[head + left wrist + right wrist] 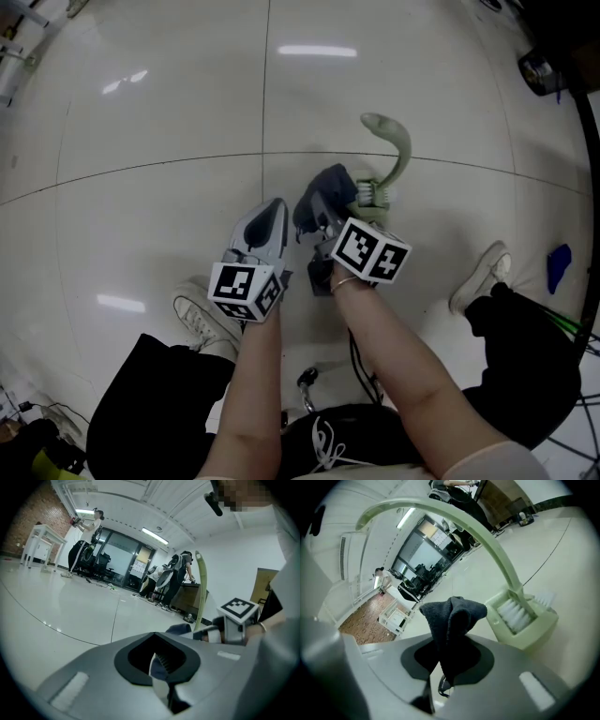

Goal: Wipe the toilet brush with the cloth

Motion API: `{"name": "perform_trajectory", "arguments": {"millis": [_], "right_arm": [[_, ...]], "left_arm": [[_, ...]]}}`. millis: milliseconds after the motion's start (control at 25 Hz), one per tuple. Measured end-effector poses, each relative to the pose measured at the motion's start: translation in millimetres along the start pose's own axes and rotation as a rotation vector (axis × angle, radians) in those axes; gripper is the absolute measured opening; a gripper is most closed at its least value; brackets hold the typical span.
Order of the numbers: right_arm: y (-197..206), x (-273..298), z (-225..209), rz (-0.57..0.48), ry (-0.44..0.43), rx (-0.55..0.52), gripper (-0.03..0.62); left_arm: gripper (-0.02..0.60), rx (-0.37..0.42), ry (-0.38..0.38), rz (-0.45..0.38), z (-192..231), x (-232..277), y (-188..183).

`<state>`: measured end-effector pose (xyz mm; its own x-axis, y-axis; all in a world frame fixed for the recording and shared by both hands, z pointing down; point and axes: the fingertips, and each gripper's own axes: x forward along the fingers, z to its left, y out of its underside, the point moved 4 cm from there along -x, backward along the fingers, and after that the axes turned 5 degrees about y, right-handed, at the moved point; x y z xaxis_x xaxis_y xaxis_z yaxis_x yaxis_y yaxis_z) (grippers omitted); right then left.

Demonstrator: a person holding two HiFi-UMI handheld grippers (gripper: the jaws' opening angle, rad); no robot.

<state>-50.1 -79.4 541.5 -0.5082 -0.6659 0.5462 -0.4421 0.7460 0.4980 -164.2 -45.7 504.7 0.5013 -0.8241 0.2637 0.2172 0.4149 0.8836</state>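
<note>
Down on the white tiled floor (141, 112), a white shoe (199, 319) shows at near left, beside the person's left forearm. Just right of it is the left gripper (274, 208). In the left gripper view, the left gripper (161, 667) has its jaws together, with nothing between them.

Next to the right is the right gripper (317, 211), close beside the left one. Its jaws are clamped on a dark grey cloth (323, 183). In the right gripper view, the cloth (452, 616) stands up out of the right gripper (443, 667) in a bunched fold.

Right of the cloth and a little farther off is the pale green brush (401, 150). Its head (375, 194), with white bristles, is down at the floor. Its curved handle runs away to a hooked end on the far side. The cloth is just beside the head; whether they touch I cannot tell. From the right gripper, the brush (487, 541) arches over the cloth, and the head (518, 616) lies to the right.

Farther right on the floor is a second white shoe (483, 272). A small blue thing (560, 262) lies near the right edge.
</note>
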Motion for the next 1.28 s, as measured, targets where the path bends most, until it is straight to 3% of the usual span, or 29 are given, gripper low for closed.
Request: {"name": "perform_trajectory", "arguments": {"millis": [200,400,1000,1120,1280], "right_arm": [[-5,14,-9,-0.045,0.074,0.153,0.064],[9,11,-26,-0.073,0.145,0.186,0.063],[70,-18,-78,0.039,0.26,0.362,0.063],[78,-38,-89,0.062,0.285,0.382,0.063],[57,-74,-109,0.037,0.359,0.338,0.063]], "left_arm": [[0.006,-0.015,-0.002,0.01,8,-8,7],[0.006,-0.025,0.0,0.016,14,-10,11],[0.006,-0.005,0.039,0.046,4,3,12],[0.006,-0.003,0.041,0.018,-5,11,-2],[0.006,-0.014,0.024,-0.116,-20,23,-57]]}}
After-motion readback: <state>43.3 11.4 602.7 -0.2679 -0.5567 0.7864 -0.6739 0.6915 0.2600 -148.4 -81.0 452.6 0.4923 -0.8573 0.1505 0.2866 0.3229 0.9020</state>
